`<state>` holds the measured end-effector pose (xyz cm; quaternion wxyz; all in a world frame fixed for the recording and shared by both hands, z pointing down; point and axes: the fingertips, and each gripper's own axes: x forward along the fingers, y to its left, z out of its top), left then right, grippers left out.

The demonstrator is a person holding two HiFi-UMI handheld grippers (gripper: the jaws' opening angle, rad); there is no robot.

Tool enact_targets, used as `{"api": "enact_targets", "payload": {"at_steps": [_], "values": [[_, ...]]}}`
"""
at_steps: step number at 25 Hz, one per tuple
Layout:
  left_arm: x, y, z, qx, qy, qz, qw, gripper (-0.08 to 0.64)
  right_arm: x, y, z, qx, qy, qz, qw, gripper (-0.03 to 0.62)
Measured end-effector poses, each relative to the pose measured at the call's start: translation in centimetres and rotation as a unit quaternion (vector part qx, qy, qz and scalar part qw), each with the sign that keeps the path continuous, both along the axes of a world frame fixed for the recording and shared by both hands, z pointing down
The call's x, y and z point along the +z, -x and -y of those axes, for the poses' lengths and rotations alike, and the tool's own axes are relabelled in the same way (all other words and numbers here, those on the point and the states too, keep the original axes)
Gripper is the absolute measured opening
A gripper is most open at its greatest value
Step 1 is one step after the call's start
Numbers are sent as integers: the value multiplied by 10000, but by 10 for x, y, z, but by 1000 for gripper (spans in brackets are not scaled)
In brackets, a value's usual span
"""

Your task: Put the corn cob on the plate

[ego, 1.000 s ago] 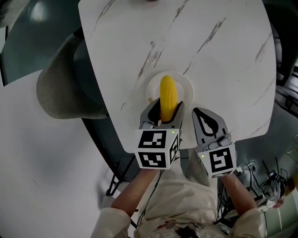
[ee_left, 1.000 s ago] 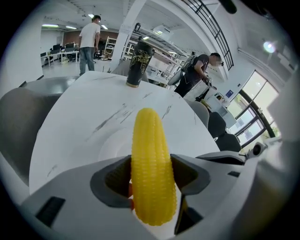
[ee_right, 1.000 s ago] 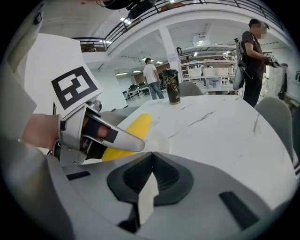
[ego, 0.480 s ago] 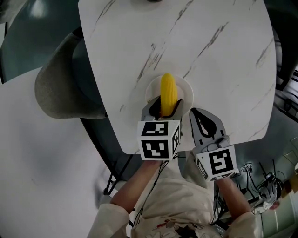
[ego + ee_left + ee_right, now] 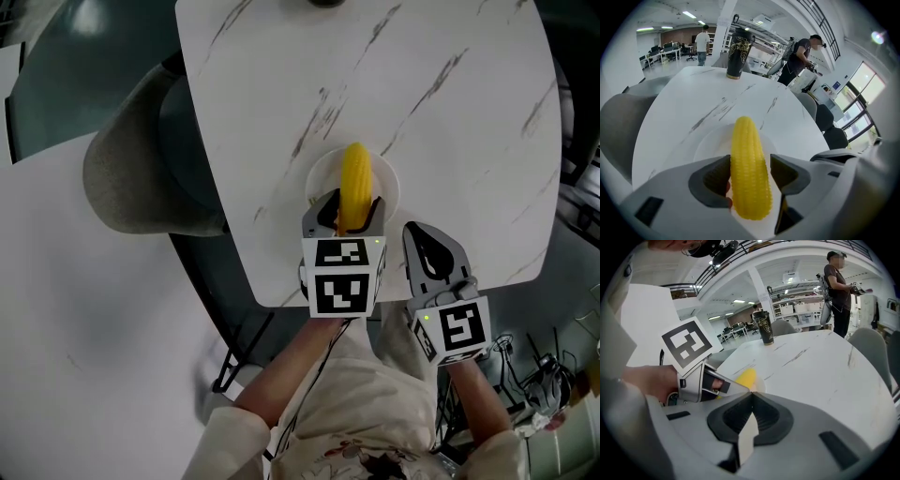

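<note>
A yellow corn cob (image 5: 355, 183) lies lengthwise over a small white plate (image 5: 386, 183) near the front edge of the white marble table (image 5: 450, 122). My left gripper (image 5: 350, 208) is shut on the cob's near end. In the left gripper view, both jaws press the sides of the cob (image 5: 747, 164) above the plate (image 5: 710, 145). My right gripper (image 5: 429, 239) hovers just right of the left one at the table's edge, shut with nothing in it. In the right gripper view, its jaws (image 5: 751, 397) meet, and the cob's tip (image 5: 746, 377) shows beyond them.
A dark tumbler (image 5: 739, 54) stands at the table's far side. A grey chair (image 5: 131, 178) sits left of the table, with more chairs (image 5: 874, 350) on the right. People stand in the background (image 5: 838, 282). Cables lie on the floor at lower right (image 5: 539, 375).
The head view has shifted slightly, so everything sits a little further right. The left gripper still holds the cob over the plate. The right gripper stays shut beside it.
</note>
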<state>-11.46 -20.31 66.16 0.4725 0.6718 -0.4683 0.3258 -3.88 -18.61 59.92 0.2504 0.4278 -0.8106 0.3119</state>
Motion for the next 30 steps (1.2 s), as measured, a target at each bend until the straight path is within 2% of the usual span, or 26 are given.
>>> {"api": "enact_targets", "payload": {"at_steps": [6, 10, 15, 18, 20, 24, 30], "values": [[-13, 1, -7, -30, -108, 4, 9999, 264, -12, -3, -3, -95, -175, -79, 9998, 5], [-29, 4, -11, -78, -292, 36, 9995, 264, -21, -5, -10, 14, -153, 4, 9999, 5], [-46, 0, -17, -107, -481, -2, 9988, 262, -22, -15, -23, 22, -189, -230, 9996, 5], [-56, -2, -22, -88, -577, -5, 9983, 262, -27, -19, -29, 96, -179, -195, 9996, 5], [-62, -4, -26, -95, -646, -68, 9978, 262, -33, -22, -31, 124, -206, -145, 9996, 5], [-74, -16, -38, -119, -627, -448, 9970, 262, -46, -27, -37, 188, -210, -22, 9996, 5], [-111, -23, -54, -91, -898, -402, 9951, 261, -74, -37, -43, 226, -332, 49, 9992, 5]]}}
